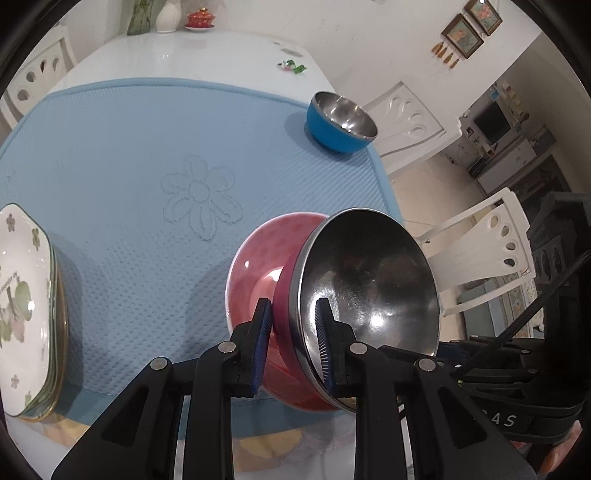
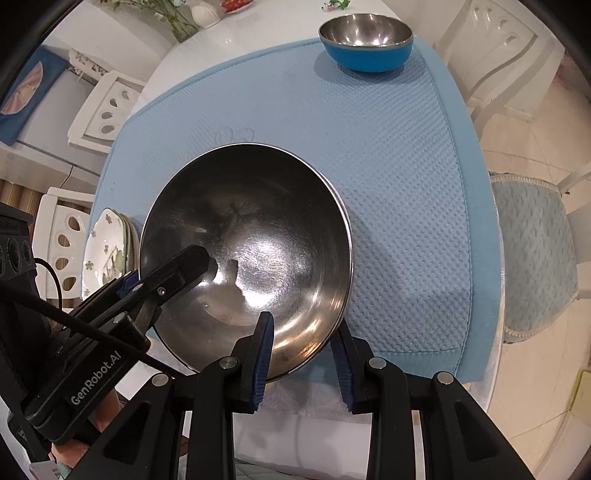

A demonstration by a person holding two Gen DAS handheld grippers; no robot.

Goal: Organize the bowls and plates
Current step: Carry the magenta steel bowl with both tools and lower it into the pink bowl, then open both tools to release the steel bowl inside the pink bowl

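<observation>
A steel-lined bowl with a dark red outside (image 1: 369, 280) hangs tilted over the near part of the blue mat (image 1: 147, 155). My left gripper (image 1: 293, 308) is shut on its rim, one finger inside and one outside. My right gripper (image 2: 303, 325) is shut on the near rim of the same bowl (image 2: 255, 236), where the left gripper (image 2: 207, 262) enters from the left. A pink dotted bowl (image 1: 258, 262) sits right behind and under it; the right wrist view hides it. A blue steel-lined bowl (image 1: 341, 123) (image 2: 365, 40) stands at the mat's far right corner.
A stack of flowered plates (image 1: 26, 306) (image 2: 107, 247) lies at the mat's left edge. White chairs (image 1: 480, 243) stand around the white table (image 1: 184, 51). A vase and a small red lidded cup (image 1: 199, 18) sit at the table's far end.
</observation>
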